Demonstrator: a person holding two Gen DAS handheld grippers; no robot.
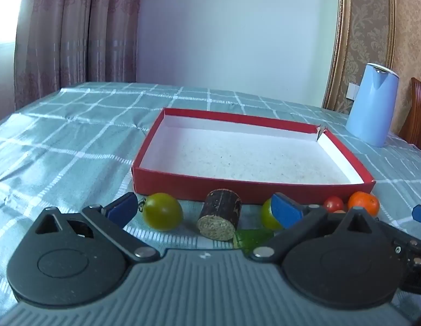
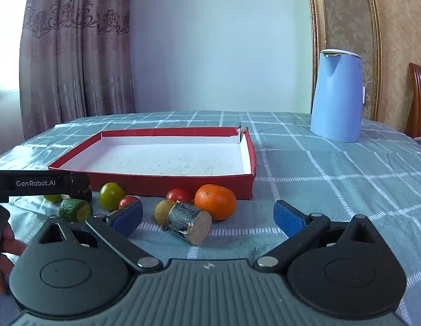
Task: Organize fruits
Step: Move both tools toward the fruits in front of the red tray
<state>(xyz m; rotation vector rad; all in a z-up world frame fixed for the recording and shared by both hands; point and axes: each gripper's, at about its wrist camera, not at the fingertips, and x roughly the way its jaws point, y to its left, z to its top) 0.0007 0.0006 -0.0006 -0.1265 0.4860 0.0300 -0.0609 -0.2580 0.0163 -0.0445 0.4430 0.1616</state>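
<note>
A shallow red box [image 1: 183, 188] with a white inside lies on the checked tablecloth; it also shows in the right wrist view [image 2: 167, 184]. In front of it lie a green tomato [image 1: 162, 211], a dark cane stub [image 1: 220, 218], a second green fruit [image 1: 267, 214], a red cherry tomato [image 1: 333, 204] and an orange [image 1: 364, 203]. My left gripper [image 1: 205, 212] is open, with the cane stub between its fingers. My right gripper [image 2: 209, 217] is open around another cane stub [image 2: 189, 226], near the orange [image 2: 215, 201], a small yellow-green fruit [image 2: 162, 211], red tomatoes [image 2: 179, 195] and a green tomato [image 2: 110, 195].
A blue kettle [image 2: 336, 95] stands at the back right, also in the left wrist view [image 1: 372, 108]. A wooden chair [image 2: 418, 100] is behind the table's right edge. A cut green piece [image 2: 74, 210] lies by the left gripper's body [image 2: 39, 183]. Curtains hang at the left.
</note>
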